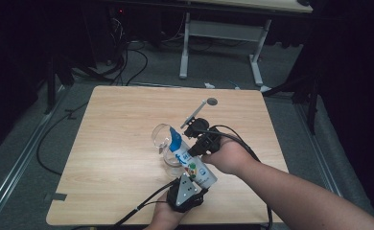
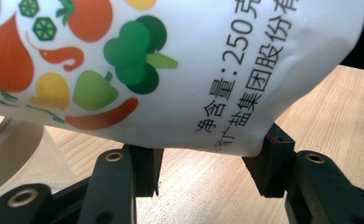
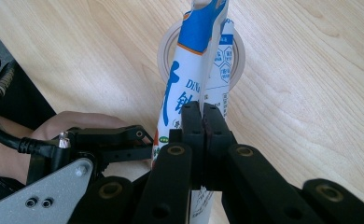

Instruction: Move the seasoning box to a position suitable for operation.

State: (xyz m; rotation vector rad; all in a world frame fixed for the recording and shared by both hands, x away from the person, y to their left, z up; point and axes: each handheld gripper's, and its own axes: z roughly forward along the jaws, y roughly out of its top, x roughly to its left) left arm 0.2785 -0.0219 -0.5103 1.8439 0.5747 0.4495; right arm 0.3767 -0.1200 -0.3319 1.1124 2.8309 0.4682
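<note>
Two grippers share one soft pouch (image 1: 191, 160), tilted over a clear glass jar (image 1: 165, 143) on the wooden table (image 1: 113, 143). The bag is judged limp and fairly light, its powdery fill likely to shift, so hold is best taken at the flat seams. The right gripper (image 3: 202, 122) is closed tight, its jaws pinching the pouch's thin edge just ahead of it. The left gripper (image 2: 208, 170) is held about half open, its pads cradling the pouch's bottom corner from below. White film printed with vegetables and a blue top band is seen.
</note>
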